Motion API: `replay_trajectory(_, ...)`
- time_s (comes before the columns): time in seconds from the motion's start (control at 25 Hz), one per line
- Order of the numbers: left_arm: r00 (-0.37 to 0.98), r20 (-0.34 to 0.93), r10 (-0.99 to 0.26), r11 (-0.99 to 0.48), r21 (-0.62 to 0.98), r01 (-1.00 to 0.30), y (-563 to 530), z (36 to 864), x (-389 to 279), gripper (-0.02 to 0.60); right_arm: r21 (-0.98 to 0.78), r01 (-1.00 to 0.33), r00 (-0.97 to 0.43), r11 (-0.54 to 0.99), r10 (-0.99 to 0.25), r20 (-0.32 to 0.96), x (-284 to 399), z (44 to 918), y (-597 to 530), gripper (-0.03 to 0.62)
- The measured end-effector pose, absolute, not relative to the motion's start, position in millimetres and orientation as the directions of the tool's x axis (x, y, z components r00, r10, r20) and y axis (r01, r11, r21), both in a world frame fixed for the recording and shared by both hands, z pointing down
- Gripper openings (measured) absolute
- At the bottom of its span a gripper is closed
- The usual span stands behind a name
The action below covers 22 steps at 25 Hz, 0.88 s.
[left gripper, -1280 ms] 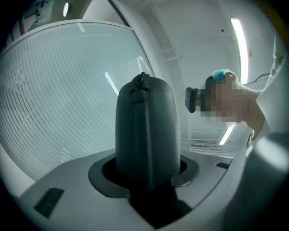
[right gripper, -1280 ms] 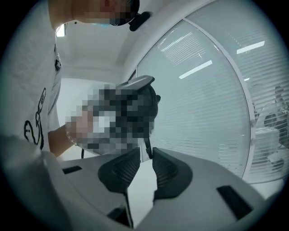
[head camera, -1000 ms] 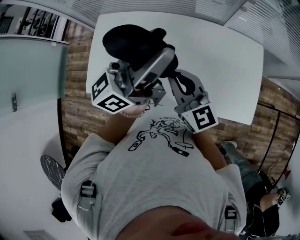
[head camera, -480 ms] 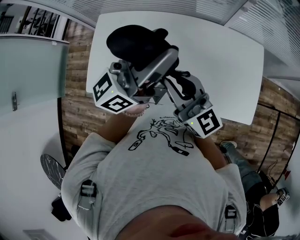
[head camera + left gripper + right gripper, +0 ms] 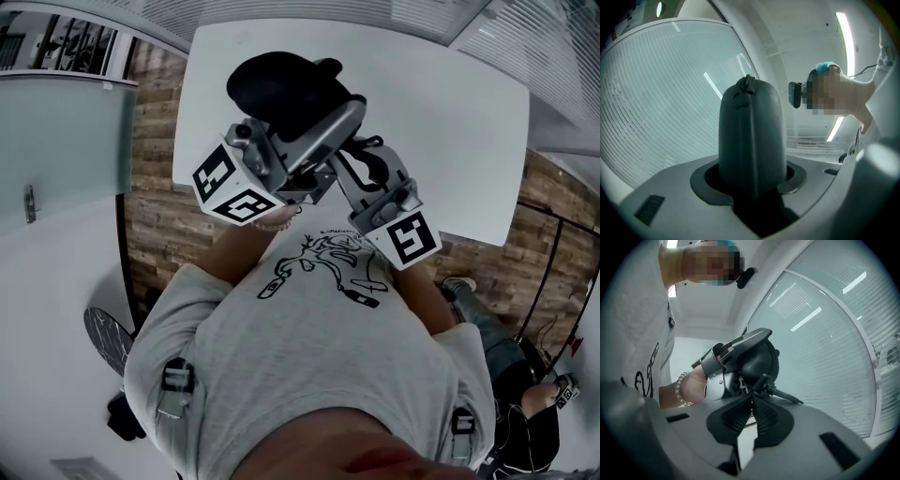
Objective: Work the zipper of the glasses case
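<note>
A black glasses case [image 5: 281, 89] is held in the air over the white table [image 5: 450, 122]. My left gripper [image 5: 328, 117] is shut on it. In the left gripper view the case [image 5: 750, 136] stands upright between the jaws, with its zipper pull [image 5: 746, 82] at the top. My right gripper [image 5: 349, 155] reaches in from the right to the case's near end. In the right gripper view the case [image 5: 761, 362] hangs just past my right gripper [image 5: 751, 398]. Its jaws are closing, and the tips pinch the root of the zipper pull [image 5: 766, 383].
The person's hand with a bead bracelet [image 5: 682, 390] holds the left gripper [image 5: 724, 366]. The table's near edge lies just ahead of the person's grey shirt [image 5: 309, 337]. Wooden floor [image 5: 150, 225] shows on the left, with a glass partition [image 5: 66, 150] beside it.
Both grippers and the case have drifted a little to the right and away. The right gripper has turned slightly at the case's near end.
</note>
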<state>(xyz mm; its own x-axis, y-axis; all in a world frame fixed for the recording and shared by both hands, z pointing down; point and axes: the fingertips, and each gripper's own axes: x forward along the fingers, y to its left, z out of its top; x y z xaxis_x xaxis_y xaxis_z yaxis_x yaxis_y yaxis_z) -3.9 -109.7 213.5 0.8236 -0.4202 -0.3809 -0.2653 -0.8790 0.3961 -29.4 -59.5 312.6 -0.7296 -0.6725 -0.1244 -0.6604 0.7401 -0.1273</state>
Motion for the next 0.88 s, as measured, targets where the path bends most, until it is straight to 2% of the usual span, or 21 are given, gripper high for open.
replay_trajectory(0.04,0.826,-0.373,-0.423,-0.878,0.395,-0.271,-110,215,-3,0.224,-0.116,-0.667,-0.726,0.736,-0.677,-0.119,-30,313,-59,0.005)
replay_trajectory(0.32,0.825,-0.337,-0.454,-0.862,0.399,-0.312,-114,218,-10,0.224,-0.075,-0.735,-0.673,0.674,-0.738,-0.046,-22,325,-64,0.002)
replay_trajectory(0.48,0.809,-0.344,-0.477,-0.843,0.439,-0.310,-121,221,-15,0.224,-0.083,-0.733,-0.674,0.676,-0.737,-0.054,-17,326,-65,0.003)
replay_trajectory(0.56,0.803,-0.354,-0.479,-0.838,0.456,-0.299,-124,222,-16,0.224,-0.096,-0.705,-0.700,0.702,-0.711,-0.059,-23,325,-62,0.011)
replay_trajectory(0.6,0.804,-0.355,-0.477,-0.837,0.462,-0.293,-125,222,-15,0.224,-0.102,-0.692,-0.713,0.715,-0.699,-0.059,-26,325,-62,0.072)
replay_trajectory(0.64,0.807,-0.352,-0.475,-0.837,0.465,-0.290,-125,223,-14,0.224,-0.103,-0.683,-0.722,0.723,-0.690,-0.057,-28,325,-61,0.097)
replay_trajectory(0.76,0.824,-0.326,-0.462,-0.843,0.449,-0.295,-124,225,-9,0.230,-0.093,-0.675,-0.731,0.732,-0.680,-0.047,-30,326,-63,0.106)
replay_trajectory(0.88,0.844,-0.305,-0.442,-0.853,0.435,-0.289,-119,227,-2,0.232,-0.093,-0.667,-0.739,0.739,-0.672,-0.044,-32,326,-64,0.089)
